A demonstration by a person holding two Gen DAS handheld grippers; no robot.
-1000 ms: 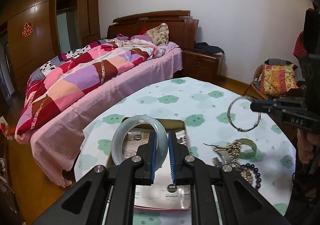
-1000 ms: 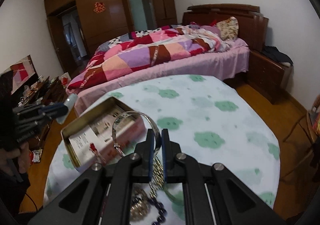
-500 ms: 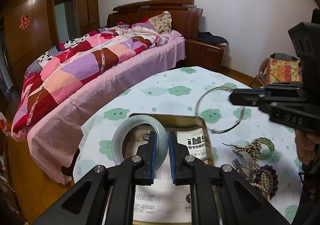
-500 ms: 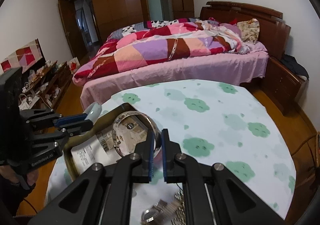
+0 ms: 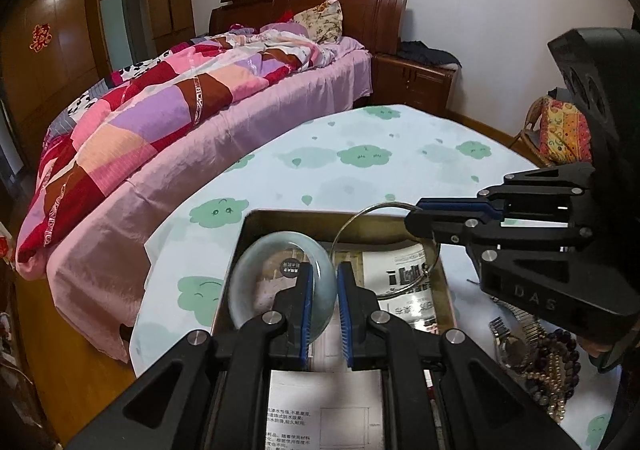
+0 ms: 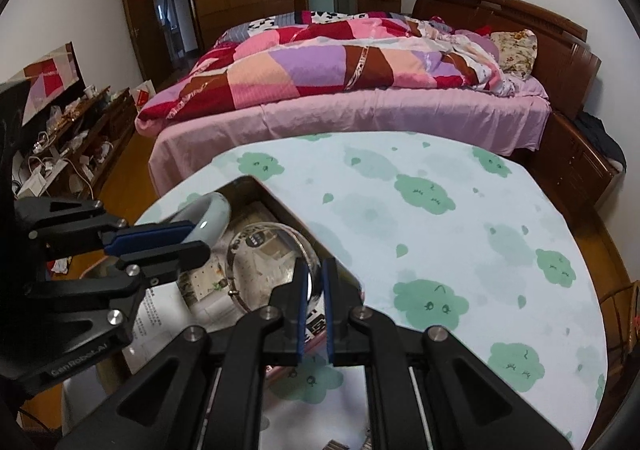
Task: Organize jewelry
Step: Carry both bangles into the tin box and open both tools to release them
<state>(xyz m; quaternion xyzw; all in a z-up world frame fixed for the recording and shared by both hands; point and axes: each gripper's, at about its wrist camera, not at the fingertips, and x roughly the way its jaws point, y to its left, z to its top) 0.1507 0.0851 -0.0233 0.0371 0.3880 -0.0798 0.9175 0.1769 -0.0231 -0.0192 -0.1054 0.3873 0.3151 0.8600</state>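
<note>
My left gripper [image 5: 323, 282] is shut on a pale jade bangle [image 5: 248, 274], held over the open metal tin [image 5: 280, 216]. The bangle also shows in the right wrist view [image 6: 212, 212], with the left gripper [image 6: 196, 240] beside it. My right gripper [image 6: 315, 282] is shut on a thin silver bangle [image 6: 240, 246], held over the tin [image 6: 288, 206]. In the left wrist view the silver bangle [image 5: 348, 226] hangs from the right gripper [image 5: 412, 212] above the tin's right half. Printed papers [image 5: 404, 270] line the tin.
A pile of watches, bead bracelets and chains [image 5: 536, 362] lies on the cloud-print tablecloth [image 5: 360, 162] right of the tin. A bed with a patchwork quilt [image 5: 160, 110] stands beyond the table. A cluttered low cabinet [image 6: 72, 146] is at left.
Both grippers have moved in over the tin. The silver bangle has travelled left from above the jewelry pile to above the tin, close beside the jade bangle.
</note>
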